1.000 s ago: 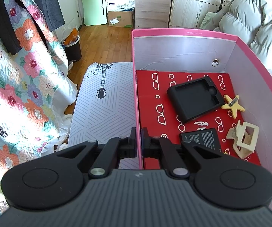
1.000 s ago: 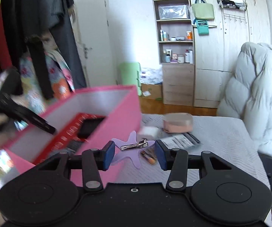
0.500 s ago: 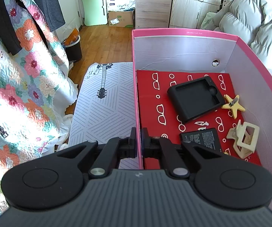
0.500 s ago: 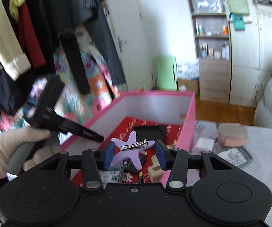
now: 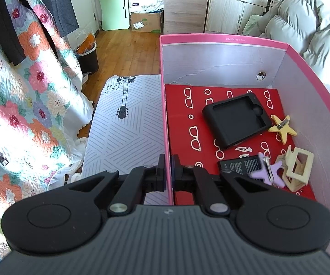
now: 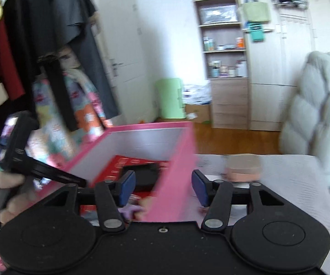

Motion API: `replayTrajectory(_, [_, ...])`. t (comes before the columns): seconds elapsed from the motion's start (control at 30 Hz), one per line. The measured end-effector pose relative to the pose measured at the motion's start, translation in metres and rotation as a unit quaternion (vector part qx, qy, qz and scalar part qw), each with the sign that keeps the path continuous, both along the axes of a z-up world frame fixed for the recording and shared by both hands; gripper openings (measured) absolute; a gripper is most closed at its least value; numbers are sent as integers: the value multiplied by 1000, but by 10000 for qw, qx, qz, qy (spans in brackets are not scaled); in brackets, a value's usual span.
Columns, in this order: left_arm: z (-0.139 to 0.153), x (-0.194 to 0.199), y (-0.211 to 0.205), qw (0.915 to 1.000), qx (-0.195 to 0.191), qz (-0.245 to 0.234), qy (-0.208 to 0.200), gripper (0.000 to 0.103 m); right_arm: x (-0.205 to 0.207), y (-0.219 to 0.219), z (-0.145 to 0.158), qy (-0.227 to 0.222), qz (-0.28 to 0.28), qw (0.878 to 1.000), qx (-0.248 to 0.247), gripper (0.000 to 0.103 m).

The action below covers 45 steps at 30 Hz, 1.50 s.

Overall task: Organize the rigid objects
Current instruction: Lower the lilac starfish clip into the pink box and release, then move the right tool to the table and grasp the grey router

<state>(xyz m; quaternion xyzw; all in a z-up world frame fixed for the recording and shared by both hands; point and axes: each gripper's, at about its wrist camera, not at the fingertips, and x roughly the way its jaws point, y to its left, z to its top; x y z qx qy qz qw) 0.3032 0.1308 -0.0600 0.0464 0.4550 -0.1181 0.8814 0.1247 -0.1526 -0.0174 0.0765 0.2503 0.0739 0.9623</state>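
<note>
With our left claw [image 5: 168, 171] clenched on the near wall of the pink box [image 5: 222, 43] and our right claw [image 6: 161, 189] opening empty astride its side wall, the purple star clip [image 5: 269, 171] lies inside, and retreating carelessly could snag and tip the box.

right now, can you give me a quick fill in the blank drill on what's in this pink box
The left tool is shut on the pink cardboard box's ____ wall.
The purple star-shaped hair clip lies partly on the black ____.
The yellow star-shaped hair clip lies beside the black rubber ____.

Missing: left; battery; case
</note>
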Motion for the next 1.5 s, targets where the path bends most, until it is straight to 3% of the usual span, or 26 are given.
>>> replayTrajectory(0.2, [0, 0, 0, 10000, 29, -12, -5, 3, -10, -45, -41, 602, -713, 9954, -216, 65])
replayTrajectory(0.33, [0, -1, -1, 10000, 77, -22, -10, 3, -4, -52, -52, 774, -679, 9943, -287, 75])
replayTrajectory(0.43, [0, -1, -1, 10000, 82, -14, -8, 3, 10, -55, -57, 820, -647, 9940, -310, 75])
replayTrajectory(0.57, [0, 0, 0, 10000, 26, 8, -5, 3, 32, -66, -61, 1037, -790, 9899, 562, 78])
replayTrajectory(0.67, [0, 1, 0, 10000, 22, 5, 3, 3, 48, -72, -72, 1288, -1107, 9781, 1200, 78])
replayTrajectory(0.77, [0, 0, -2, 10000, 67, -16, -8, 3, 59, -73, -83, 1251, -1292, 9693, 1675, 78])
replayTrajectory(1.0, [0, -1, -2, 10000, 71, -21, -7, 3, 83, -50, -88, 1037, -1762, 9737, 1002, 80])
replayTrajectory(1.13, [0, -1, -1, 10000, 89, -24, -12, 3, 93, -36, -93, 894, -1838, 9786, 239, 87])
replayTrajectory(1.23, [0, -1, 0, 10000, 69, -12, -7, 4, 90, -37, -94, 790, -1835, 9798, 92, 88])
replayTrajectory(1.33, [0, -1, -1, 10000, 92, -17, -9, 4, 83, -47, -89, 749, -1792, 9806, 244, 62])
replayTrajectory(1.37, [0, -1, -1, 9999, 105, -20, -11, 4, 79, -51, -88, 730, -1787, 9807, 324, 47])
replayTrajectory(1.4, [0, -1, -1, 9999, 102, -21, -7, 4, 77, -55, -88, 727, -1777, 9806, 392, 40])
replayTrajectory(1.43, [0, -1, -1, 10000, 95, -17, -6, 4, 75, -60, -87, 769, -1764, 9803, 444, 20])
replayTrajectory(1.47, [1, -1, -1, 10000, 86, -14, -5, 4, 74, -65, -88, 874, -1731, 9800, 457, 13])
replayTrajectory(1.5, [1, -1, -2, 10000, 89, -19, -4, 4, 71, -68, -88, 876, -1678, 9804, 536, 13])
